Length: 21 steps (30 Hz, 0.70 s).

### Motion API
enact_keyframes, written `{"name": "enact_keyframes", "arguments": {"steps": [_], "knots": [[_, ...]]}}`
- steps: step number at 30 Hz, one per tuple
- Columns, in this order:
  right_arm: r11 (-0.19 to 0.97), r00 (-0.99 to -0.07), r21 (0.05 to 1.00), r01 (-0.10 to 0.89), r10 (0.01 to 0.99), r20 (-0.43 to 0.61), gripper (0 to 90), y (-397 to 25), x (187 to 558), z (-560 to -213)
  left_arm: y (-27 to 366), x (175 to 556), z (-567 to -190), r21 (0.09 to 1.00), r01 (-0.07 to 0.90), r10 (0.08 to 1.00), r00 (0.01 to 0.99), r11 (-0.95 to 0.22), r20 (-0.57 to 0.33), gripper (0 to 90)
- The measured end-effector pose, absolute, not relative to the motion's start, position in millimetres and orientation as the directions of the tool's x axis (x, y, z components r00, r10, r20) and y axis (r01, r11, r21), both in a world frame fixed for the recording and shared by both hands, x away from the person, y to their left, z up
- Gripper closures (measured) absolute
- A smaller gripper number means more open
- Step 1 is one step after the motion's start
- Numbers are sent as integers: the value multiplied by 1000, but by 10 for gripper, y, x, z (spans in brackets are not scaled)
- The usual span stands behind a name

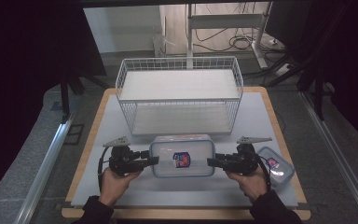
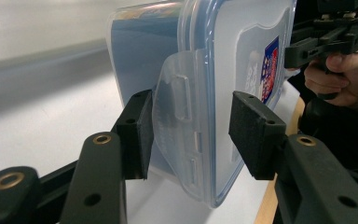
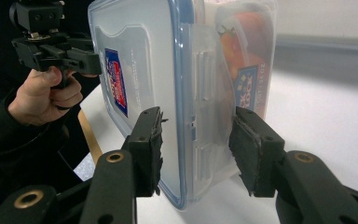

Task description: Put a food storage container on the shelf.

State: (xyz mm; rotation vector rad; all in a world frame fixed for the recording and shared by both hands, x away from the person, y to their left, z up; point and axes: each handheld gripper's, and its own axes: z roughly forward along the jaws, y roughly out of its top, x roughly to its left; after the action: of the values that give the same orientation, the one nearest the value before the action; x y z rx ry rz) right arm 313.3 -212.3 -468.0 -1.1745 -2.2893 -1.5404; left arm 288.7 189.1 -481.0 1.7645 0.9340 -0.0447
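Two hand-held grippers are closing in on a clear plastic box point(image 1: 182, 155) sitting near the front edge of the table point(image 1: 256, 112), the left gripper point(image 1: 154, 160) coming at it from 9 o'clock and the right gripper point(image 1: 210, 162) from 3 o'clock.

In the left gripper view, the jaws are standing part open around the box's end latch flap point(image 2: 179, 107), one pad point(image 2: 142, 130) touching or all but touching it, the other clear of the lid. The right gripper point(image 3: 196, 144) is doing the same at the opposite end, its jaws spread around the flap there and pinching nothing yet.

The box is looking light and rigid, probably empty, with smooth walls that are likely to slip under a side squeeze (the flaps flex too, so they are a poor place to lift from). The safer hold is seeming to be the stiff blue-edged rim at each end, both ends taken together.

It is a rectangular, see-through container with rounded corners, a snap-on lid and a red-and-blue label point(image 1: 182, 160) on top.

A smaller box point(image 1: 276, 167) is lying at 4 o'clock of it, and a white wire rack point(image 1: 179, 93) is standing at 12 o'clock.
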Motion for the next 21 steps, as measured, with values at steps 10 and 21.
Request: {"name": "enact_keyframes", "arguments": {"steps": [10, 21], "knots": [[153, -701, 752, 641, 515, 493, 548, -2122, 3224, -4470, 1895, 2998, -4541, 808, 577, 568, 706, -117, -422, 513], [138, -713, 767, 626, 501, 491, 548, -2079, 3365, -4214, 1964, 3094, -4254, 833, 545, 571, 715, -95, -403, 515]]}}
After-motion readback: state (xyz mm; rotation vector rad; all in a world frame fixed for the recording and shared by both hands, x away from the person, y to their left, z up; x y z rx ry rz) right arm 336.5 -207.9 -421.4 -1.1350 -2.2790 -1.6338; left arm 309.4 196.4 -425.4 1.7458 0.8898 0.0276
